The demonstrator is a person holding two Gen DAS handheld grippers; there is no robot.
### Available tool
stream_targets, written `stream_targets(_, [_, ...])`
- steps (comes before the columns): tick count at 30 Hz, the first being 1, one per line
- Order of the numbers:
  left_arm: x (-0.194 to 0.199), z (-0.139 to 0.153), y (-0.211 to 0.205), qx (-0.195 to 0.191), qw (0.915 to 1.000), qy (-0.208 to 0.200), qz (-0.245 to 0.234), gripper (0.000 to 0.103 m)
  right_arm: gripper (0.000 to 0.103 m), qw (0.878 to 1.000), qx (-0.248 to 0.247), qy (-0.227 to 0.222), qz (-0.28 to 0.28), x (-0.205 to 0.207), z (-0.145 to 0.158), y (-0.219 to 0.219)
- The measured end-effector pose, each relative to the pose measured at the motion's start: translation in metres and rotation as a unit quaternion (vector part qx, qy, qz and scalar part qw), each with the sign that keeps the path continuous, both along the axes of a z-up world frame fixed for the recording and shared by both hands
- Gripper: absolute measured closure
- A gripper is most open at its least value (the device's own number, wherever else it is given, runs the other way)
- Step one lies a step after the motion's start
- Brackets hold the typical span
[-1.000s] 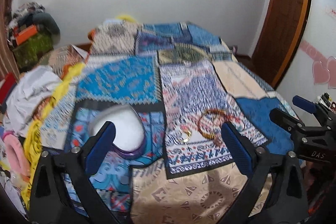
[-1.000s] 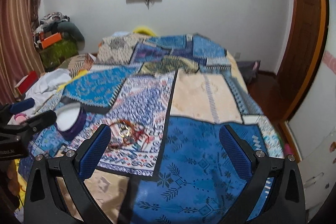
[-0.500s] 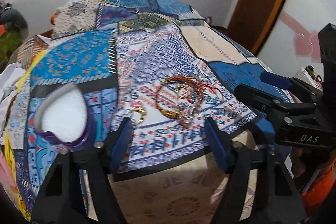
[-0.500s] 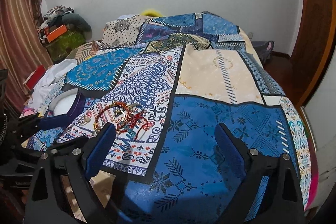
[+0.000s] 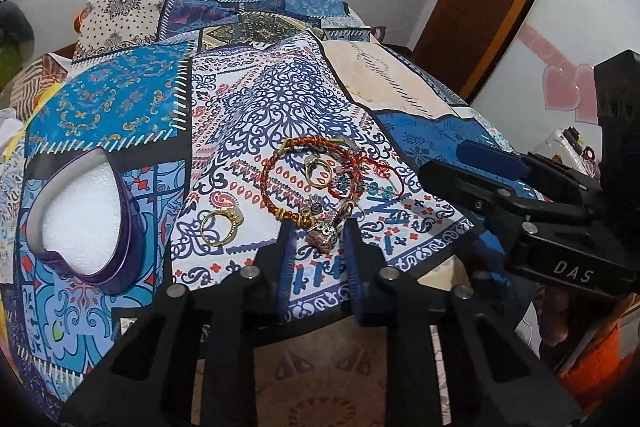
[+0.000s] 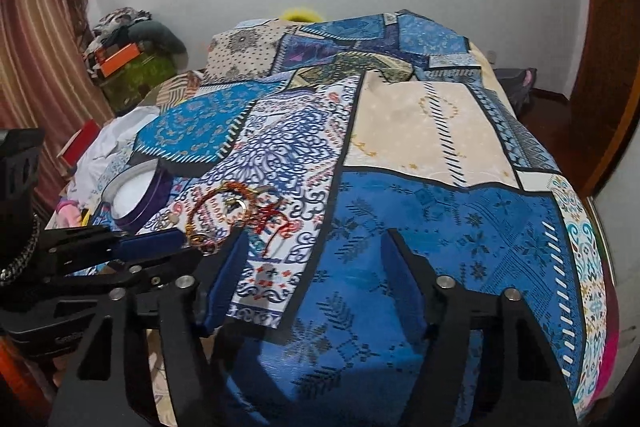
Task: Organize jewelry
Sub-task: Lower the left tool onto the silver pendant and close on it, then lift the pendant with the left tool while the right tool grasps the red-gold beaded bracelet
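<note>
A bed covered by a patchwork bedspread (image 5: 256, 99). At frame centre lies tangled jewelry (image 5: 320, 183); left of it, a gold ring (image 5: 219, 225) and a heart-shaped purple tin (image 5: 80, 215).

Left gripper (image 5: 318, 231): black angular frame, triangular cut-outs, round silver screws, blue ribbed pads (image 5: 285, 259). Right gripper (image 6: 312, 277): same black frame, silver screws, blue pads (image 6: 224, 281); white lettering "DAS" on its body in left view. Black braided cable (image 6: 20, 259) at left gripper's mount.
</note>
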State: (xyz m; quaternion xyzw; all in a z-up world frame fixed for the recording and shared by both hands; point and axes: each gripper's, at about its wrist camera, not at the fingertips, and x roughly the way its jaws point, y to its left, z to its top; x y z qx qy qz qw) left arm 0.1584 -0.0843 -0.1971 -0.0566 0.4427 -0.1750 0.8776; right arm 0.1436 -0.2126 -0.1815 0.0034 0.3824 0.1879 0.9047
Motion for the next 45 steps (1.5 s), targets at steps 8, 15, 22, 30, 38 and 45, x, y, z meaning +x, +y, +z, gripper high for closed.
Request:
stream_targets(8, [-0.008,0.009,0.008,-0.003,0.9999,-0.014,0.001,0.088,0.056,1.000,0.006,0.003,0.021,0.001,0.003,0.015])
stream_targets(15, [-0.017,0.024,0.037,-0.001,0.9983,-0.040,0.042,0.088,0.061,0.999,0.002,-0.007,0.052,0.002,0.011,0.039])
stream_targets(22, [-0.021,0.025,0.061,0.002,0.9964,-0.050,0.069,0.088,0.080,0.996,-0.010,0.016,0.083,0.012,0.001,0.067])
stream_targets(30, [-0.022,0.019,0.068,-0.001,0.9961,-0.048,0.074,0.088,0.090,0.995,-0.032,0.042,0.082,0.016,-0.014,0.073])
stream_targets(38, [-0.021,0.019,0.067,-0.004,0.9959,-0.050,0.075,0.088,0.090,0.998,-0.035,0.015,0.059,0.024,0.008,0.052])
stream_targets(45, [-0.020,0.018,0.064,0.001,0.9963,-0.051,0.069,0.088,0.090,0.988,-0.106,0.022,0.112,0.044,-0.002,0.073])
